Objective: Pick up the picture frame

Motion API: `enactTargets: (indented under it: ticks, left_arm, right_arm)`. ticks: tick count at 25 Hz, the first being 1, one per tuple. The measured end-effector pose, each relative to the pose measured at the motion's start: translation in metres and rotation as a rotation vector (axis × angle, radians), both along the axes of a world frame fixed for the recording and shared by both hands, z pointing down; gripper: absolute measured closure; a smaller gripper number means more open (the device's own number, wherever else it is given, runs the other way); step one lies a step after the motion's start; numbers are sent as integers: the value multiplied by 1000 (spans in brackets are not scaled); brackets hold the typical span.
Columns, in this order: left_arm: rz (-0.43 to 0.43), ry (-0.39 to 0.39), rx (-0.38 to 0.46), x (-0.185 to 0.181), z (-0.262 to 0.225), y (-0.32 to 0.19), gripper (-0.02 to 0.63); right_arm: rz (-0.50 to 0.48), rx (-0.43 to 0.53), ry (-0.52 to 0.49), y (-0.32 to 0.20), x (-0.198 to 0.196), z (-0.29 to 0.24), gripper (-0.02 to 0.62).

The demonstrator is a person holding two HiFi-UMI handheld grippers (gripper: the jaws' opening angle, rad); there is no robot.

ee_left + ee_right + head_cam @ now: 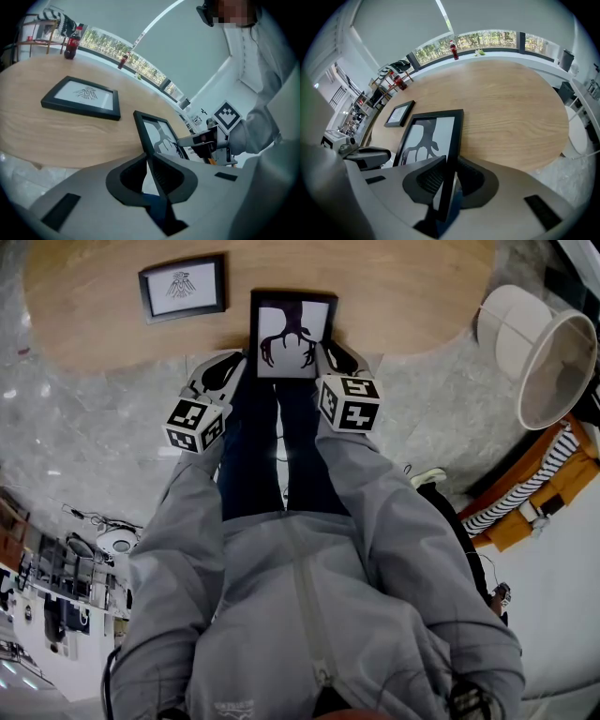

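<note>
Picture frame (292, 334) sits tilted over table (412, 296) near edge, L gripper (242, 364) & R gripper (330, 356) jaws clenched on its side rails. Looks stiff, light, pane prob fragile (grip rails only).

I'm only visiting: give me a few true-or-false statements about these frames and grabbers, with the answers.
1. The left gripper and the right gripper are both clamped on the antler frame. True.
2. The bird frame stands upright on the table. False: it lies flat.
3. The lampshade sits on the table. False: it lies on the floor beside it.
4. A bottle stands on the window ledge. True.
</note>
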State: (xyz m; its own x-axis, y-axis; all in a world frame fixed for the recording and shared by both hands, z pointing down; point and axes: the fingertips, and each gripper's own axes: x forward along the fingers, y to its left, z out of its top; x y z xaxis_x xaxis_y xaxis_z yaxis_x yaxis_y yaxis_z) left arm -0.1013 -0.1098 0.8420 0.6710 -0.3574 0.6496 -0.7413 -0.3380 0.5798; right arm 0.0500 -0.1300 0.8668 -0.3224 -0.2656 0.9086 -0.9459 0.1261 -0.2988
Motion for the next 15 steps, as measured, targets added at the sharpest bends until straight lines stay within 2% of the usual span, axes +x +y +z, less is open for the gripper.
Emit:
enactTargets:
  ticks: [1, 3, 9, 15]
  left_arm:
    - [-7, 28, -18, 1, 0, 2, 571]
    - [-17, 91, -58, 6, 1, 6, 467]
    - [-9, 212, -188, 22, 15, 13, 398]
    - [-14, 251, -256, 37, 29, 12, 390]
  right_arm:
    - [-2, 0, 0, 0, 0, 0, 509]
    - [-5, 1, 1, 1, 0, 1, 509]
    - [-13, 3, -6, 3, 0, 0, 509]
    - [-38, 6, -12, 7, -2, -1, 509]
